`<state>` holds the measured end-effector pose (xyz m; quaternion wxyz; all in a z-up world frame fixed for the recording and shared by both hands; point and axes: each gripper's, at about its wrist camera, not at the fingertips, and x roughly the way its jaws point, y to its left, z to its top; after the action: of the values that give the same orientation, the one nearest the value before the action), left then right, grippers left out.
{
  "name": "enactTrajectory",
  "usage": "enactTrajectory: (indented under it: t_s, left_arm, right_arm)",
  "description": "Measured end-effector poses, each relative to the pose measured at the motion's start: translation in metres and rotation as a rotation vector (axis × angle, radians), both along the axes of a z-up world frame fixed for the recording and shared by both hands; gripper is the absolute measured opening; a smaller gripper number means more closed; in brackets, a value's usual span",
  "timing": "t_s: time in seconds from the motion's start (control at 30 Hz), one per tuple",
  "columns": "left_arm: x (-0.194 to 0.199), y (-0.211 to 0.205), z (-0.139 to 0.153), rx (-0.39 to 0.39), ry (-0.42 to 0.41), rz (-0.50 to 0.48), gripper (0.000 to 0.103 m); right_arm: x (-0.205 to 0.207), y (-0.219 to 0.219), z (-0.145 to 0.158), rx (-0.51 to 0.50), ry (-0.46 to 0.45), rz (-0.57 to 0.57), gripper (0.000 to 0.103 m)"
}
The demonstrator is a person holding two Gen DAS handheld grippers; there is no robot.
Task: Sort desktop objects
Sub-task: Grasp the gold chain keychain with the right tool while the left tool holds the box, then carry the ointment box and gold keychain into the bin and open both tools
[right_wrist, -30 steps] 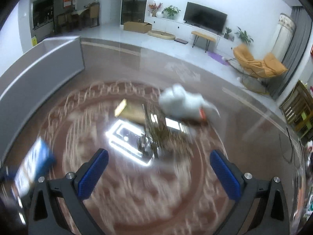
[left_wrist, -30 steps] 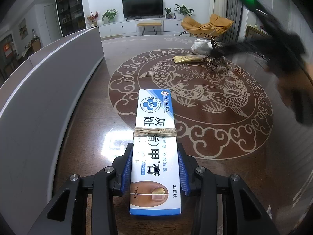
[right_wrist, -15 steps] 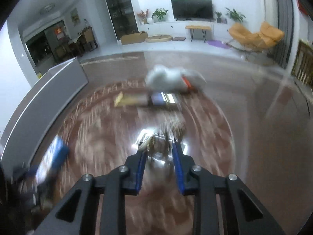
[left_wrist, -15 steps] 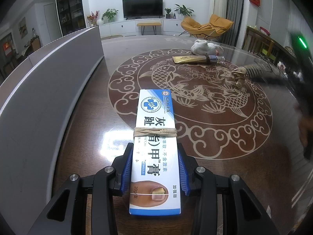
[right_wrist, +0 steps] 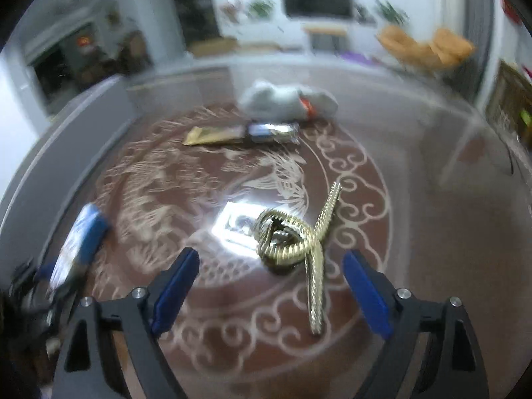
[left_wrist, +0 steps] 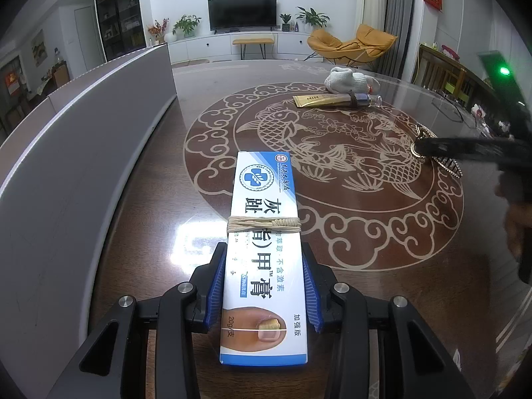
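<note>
Gripping a blue-and-white ointment box (left_wrist: 264, 259) by its long sides, the left gripper (left_wrist: 262, 294) holds it just over the counter (left_wrist: 382, 232). The right gripper (right_wrist: 271, 286) is opening, fingers (right_wrist: 178, 286) clear of the gold hair clip (right_wrist: 294, 239) lying on the counter between them. Likely stiff, light and slippery, the clip is best pinched across its knotted middle.

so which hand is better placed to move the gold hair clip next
Right. The right gripper sits just short of the gold hair clip with nothing between its opening jaws, while the left gripper is clamped on the ointment box.
</note>
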<state>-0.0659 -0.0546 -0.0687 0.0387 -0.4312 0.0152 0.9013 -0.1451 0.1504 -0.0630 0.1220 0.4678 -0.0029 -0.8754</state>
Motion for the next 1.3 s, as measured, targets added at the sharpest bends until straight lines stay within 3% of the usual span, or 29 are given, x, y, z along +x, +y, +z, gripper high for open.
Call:
enactTrajectory:
  t_s: [0.07,0.33,0.5,0.67,0.8,0.9,1.03,1.13,1.3]
  left_arm:
    - [0.001,-0.004,0.001,0.03,0.003,-0.003,0.041]
    - [0.056,-0.017,0.016,0.138,0.054,-0.033,0.04]
    - [0.083,-0.022,0.048,0.2,0.108,-0.041,0.04]
    - [0.1,-0.052,0.095,0.284,0.164,-0.007,0.04]
    - [0.11,-0.108,0.132,0.301,0.229,0.083,0.04]
    - [0.108,-0.167,0.146,0.308,0.232,0.177,0.04]
    - [0.1,-0.246,0.147,0.235,0.201,0.302,0.041]
    - [0.086,-0.299,0.13,0.202,0.111,0.369,0.04]
    - [0.063,-0.348,0.087,0.168,-0.105,0.419,0.041]
  right_arm:
    - [-0.001,-0.001,-0.001,0.003,0.014,-0.022,0.042]
    - [0.071,0.01,0.035,-0.046,0.096,0.051,0.042]
    - [0.112,0.005,0.052,-0.064,0.108,0.091,0.042]
    - [0.127,-0.03,0.075,-0.1,0.152,0.153,0.042]
    - [0.124,-0.093,0.113,-0.169,0.206,0.262,0.042]
    - [0.117,-0.147,0.138,-0.212,0.232,0.356,0.042]
    - [0.11,-0.238,0.163,-0.241,0.254,0.502,0.042]
    - [0.106,-0.303,0.162,-0.242,0.224,0.598,0.042]
    - [0.088,-0.382,0.12,-0.268,0.073,0.664,0.042]
